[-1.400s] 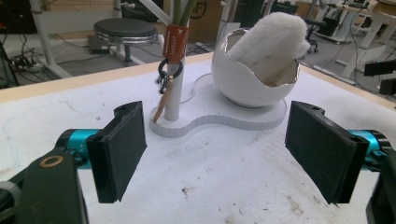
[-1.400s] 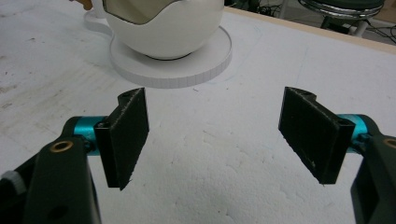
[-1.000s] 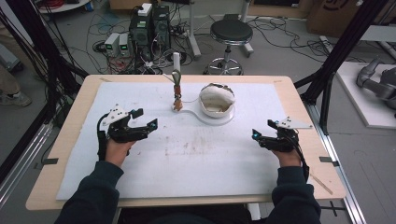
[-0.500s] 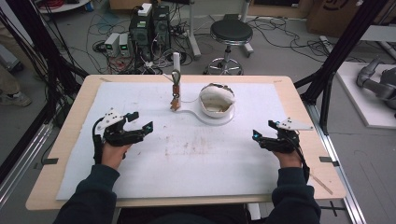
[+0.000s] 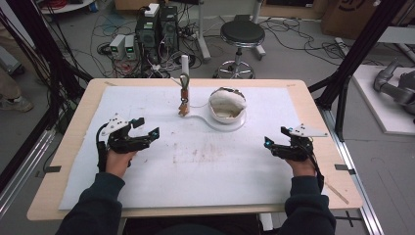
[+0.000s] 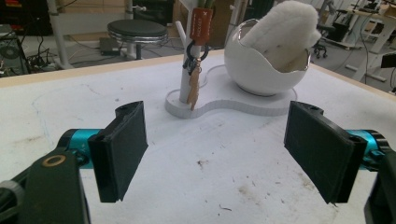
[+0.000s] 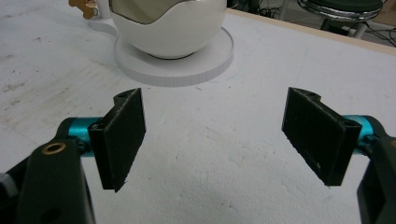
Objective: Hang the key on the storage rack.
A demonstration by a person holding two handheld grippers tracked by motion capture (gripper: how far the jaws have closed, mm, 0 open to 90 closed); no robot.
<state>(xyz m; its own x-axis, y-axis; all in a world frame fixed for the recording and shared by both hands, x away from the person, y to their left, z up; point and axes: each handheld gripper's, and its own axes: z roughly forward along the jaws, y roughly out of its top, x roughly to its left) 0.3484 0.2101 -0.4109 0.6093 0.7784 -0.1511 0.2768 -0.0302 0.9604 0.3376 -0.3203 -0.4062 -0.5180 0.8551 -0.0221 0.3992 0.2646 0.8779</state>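
A white egg-shaped bowl (image 5: 226, 107) holds a white fluffy cloth (image 6: 285, 28) and stands on a flat white base (image 5: 205, 121) at the back middle of the table. On the same base rises a thin white post (image 5: 184, 66) hung with a key ring and a wooden tag (image 6: 193, 79). My left gripper (image 5: 149, 126) is open over the left of the mat and points at the post and bowl (image 6: 261, 70). My right gripper (image 5: 275, 137) is open at the right, facing the bowl (image 7: 168, 32). Nothing lies between either pair of jaws.
A white foam mat (image 5: 195, 161), stained near its middle, covers the wooden table (image 5: 68, 147). Black frame posts (image 5: 352, 54) stand at both sides. Beyond the far edge are a stool (image 5: 242, 34), computers and cables on the floor.
My left gripper has drawn back slightly, to the left and towards the person. The right gripper has stayed still. Both stay open.
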